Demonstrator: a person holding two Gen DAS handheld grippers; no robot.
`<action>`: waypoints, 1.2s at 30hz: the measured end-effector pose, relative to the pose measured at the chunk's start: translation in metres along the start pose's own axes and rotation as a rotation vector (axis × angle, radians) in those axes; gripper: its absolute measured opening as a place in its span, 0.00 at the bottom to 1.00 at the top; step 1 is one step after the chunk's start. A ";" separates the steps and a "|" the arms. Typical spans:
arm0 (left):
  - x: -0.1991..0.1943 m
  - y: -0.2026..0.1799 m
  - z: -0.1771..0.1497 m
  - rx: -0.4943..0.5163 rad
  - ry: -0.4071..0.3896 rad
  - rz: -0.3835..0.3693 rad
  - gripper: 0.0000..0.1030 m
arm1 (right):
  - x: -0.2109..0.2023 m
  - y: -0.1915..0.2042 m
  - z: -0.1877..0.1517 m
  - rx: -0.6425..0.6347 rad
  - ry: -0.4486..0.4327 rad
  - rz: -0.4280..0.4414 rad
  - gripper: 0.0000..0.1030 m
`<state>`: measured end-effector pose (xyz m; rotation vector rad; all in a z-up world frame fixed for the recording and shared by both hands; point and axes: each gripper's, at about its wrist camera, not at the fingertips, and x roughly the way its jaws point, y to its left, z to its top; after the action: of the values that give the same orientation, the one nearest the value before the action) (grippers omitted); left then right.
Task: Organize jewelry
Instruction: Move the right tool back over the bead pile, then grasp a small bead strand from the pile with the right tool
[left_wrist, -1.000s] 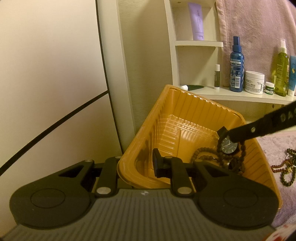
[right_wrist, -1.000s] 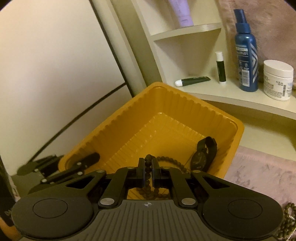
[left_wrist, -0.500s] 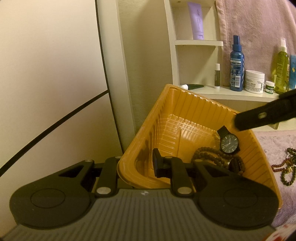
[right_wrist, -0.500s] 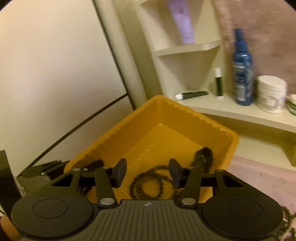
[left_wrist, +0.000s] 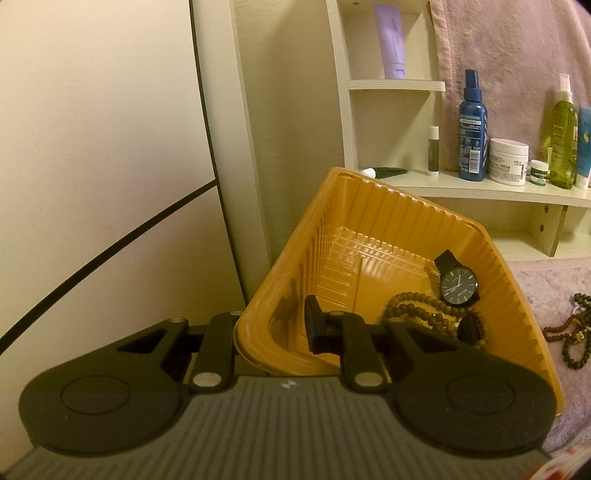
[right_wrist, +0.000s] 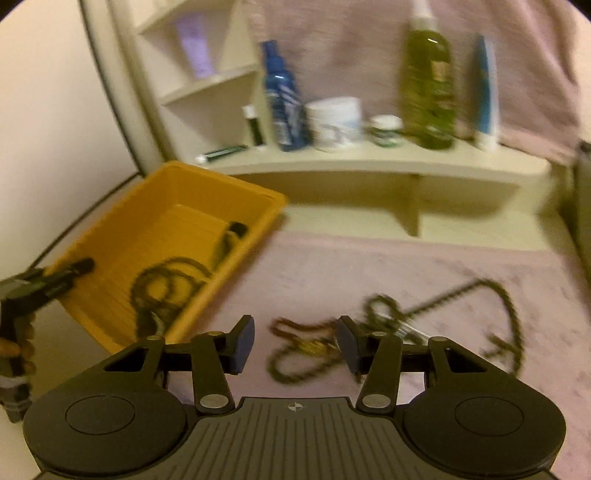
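Watch (left_wrist: 459, 286) and bead strands (left_wrist: 424, 310) fill orange tray (left_wrist: 369, 206), rim pinched by left tool (left_wrist: 273, 332); right tool (right_wrist: 291, 343) gapes empty.

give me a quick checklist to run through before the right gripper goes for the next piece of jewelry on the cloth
1. Right gripper empty, jaws apart: ok.
2. Beaded strands lie on the pink cloth just ahead of the right gripper: ok, though the view is blurred.
3. Which strand to take first, and whether they are tangled: cannot tell.
4. Left gripper clamped on the orange tray wall, one finger inside, one outside: ok.
5. Tray sits level: not ok, it looks tipped in the left wrist view.
6. Watch and bead bracelet inside the tray: ok.
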<state>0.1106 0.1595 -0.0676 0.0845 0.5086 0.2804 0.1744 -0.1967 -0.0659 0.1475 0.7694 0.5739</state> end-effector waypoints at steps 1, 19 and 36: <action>0.000 0.000 0.000 0.000 0.001 0.001 0.17 | -0.002 -0.003 -0.002 0.001 0.003 -0.006 0.49; 0.000 -0.001 0.000 0.003 0.001 0.004 0.17 | 0.002 -0.018 -0.015 0.012 0.049 -0.055 0.49; 0.000 -0.001 0.000 0.004 0.004 0.003 0.17 | 0.037 -0.010 0.008 -0.093 0.055 -0.016 0.26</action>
<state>0.1108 0.1582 -0.0678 0.0883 0.5128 0.2828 0.2056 -0.1841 -0.0858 0.0397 0.7946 0.5991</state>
